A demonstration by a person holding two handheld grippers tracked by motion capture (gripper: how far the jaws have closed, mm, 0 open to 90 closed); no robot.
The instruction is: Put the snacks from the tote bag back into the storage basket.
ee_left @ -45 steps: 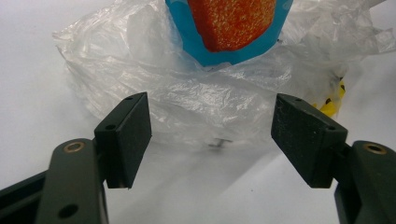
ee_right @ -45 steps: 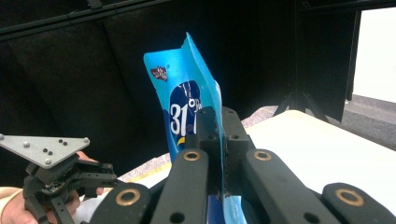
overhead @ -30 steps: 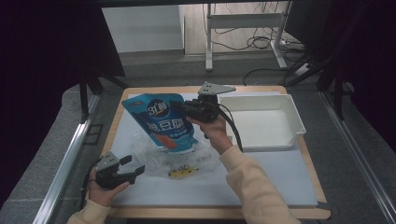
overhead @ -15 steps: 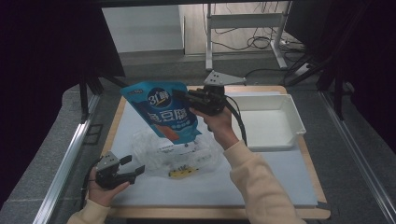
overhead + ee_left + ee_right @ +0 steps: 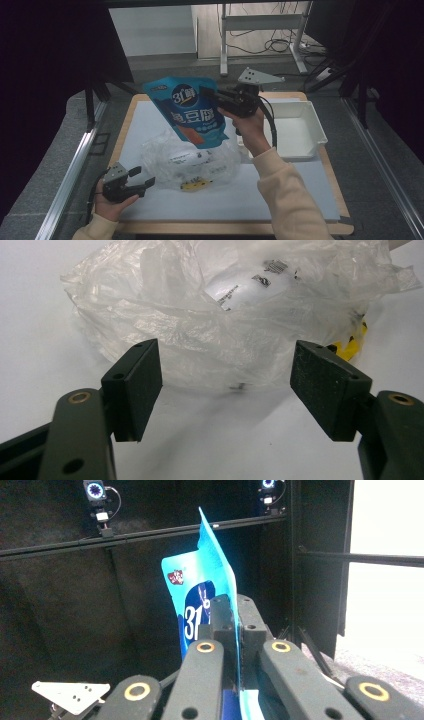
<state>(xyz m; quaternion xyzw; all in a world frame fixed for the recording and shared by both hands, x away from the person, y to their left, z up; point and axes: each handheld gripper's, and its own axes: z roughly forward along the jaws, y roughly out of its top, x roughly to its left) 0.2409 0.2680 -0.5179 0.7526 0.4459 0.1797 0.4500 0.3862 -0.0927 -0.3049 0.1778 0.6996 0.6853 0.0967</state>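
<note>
Blue pouch (image 5: pixel 192 112) hangs tilted (long axis steep) | right gripper (image 5: pixel 212 95) jaws clamp its edge | left gripper (image 5: pixel 145 182) jaws apart

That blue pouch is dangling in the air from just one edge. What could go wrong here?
1. The right tongs pinch only the edge of the blue pouch, so it might slip out and drop.
2. The pouch hangs right over the crumpled clear plastic bag; swinging low, it could drag that bag across the mat.
3. The left tongs stand open by the bag and might snag the loose film.
</note>
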